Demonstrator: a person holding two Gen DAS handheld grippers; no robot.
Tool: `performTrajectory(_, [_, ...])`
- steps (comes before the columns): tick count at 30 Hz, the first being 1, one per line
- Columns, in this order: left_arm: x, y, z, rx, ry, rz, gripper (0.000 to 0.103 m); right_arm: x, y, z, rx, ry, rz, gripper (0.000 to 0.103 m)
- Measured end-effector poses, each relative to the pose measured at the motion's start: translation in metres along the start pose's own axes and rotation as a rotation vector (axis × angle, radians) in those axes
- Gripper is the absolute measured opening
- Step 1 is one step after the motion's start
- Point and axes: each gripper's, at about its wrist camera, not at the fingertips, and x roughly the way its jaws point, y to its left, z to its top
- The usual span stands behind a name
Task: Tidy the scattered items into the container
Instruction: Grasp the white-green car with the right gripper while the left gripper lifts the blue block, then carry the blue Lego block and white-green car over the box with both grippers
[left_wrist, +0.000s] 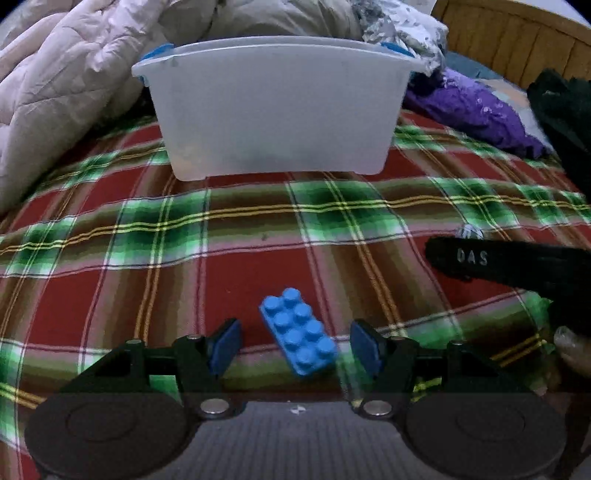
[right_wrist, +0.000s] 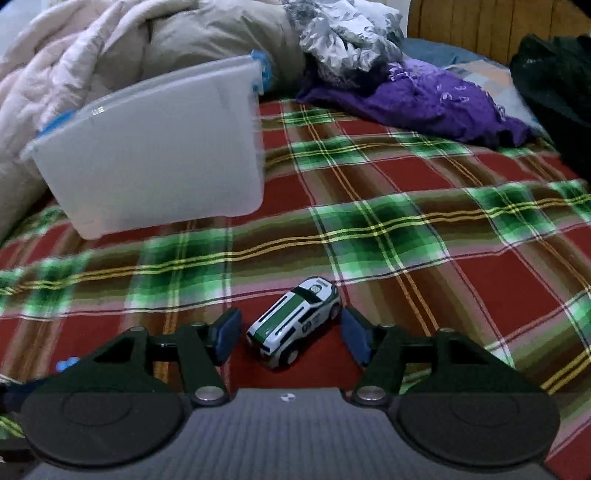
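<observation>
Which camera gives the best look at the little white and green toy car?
The right wrist view: the white and green toy car lies whole, close up. The left wrist view shows none of it.

The container (left_wrist: 273, 110) stands on the bed (left_wrist: 147, 266) at the far side, bedding (left_wrist: 66, 74) heaped behind and left of it, clothes (right_wrist: 424, 92) to its right; the brick (left_wrist: 298, 332) lies nearer, between the left gripper's (left_wrist: 295, 347) fingers (left_wrist: 225, 343); the toy car (right_wrist: 295, 321) lies between the right gripper's (right_wrist: 290, 338) fingers, apart from both.
</observation>
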Motion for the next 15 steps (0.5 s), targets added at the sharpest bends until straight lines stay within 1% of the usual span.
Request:
performTrajectory(2, [0.003, 0.007, -0.003, 0.038, -0.005, 0.001, 0.068, 0.002, -0.003, -0.002, -0.01, 0.0, 0.002, 0.056])
performTrajectory(3, [0.003, 0.01, -0.003, 0.061, -0.005, 0.007, 0.067, 0.001, -0.004, -0.003, -0.015, -0.001, 0.005, 0.049])
performTrajectory(5, [0.001, 0.013, -0.003, 0.1, -0.009, 0.016, 0.058, -0.002, -0.009, -0.004, -0.035, 0.003, 0.027, 0.048])
performTrajectory(6, [0.0, 0.012, -0.003, 0.128, -0.013, 0.021, 0.055, -0.004, -0.01, -0.004, -0.044, 0.008, 0.037, 0.048])
performTrajectory(8, [-0.002, 0.012, -0.004, 0.185, -0.02, 0.031, 0.044, -0.009, -0.011, -0.005, -0.076, 0.016, 0.052, 0.048])
performTrajectory(10, [-0.002, 0.016, -0.003, 0.201, -0.018, 0.012, 0.037, -0.015, -0.01, -0.007, -0.115, 0.018, 0.078, 0.048])
performTrajectory(12, [-0.001, 0.021, -0.003, 0.206, -0.018, 0.005, 0.033, -0.02, -0.007, -0.011, -0.179, 0.018, 0.097, 0.048])
performTrajectory(14, [0.0, 0.022, -0.002, 0.217, -0.018, 0.008, 0.028, -0.021, -0.003, -0.016, -0.244, 0.013, 0.095, 0.048])
performTrajectory(15, [0.0, 0.023, -0.001, 0.222, -0.018, 0.009, 0.027, -0.02, -0.002, -0.016, -0.258, 0.013, 0.093, 0.048])
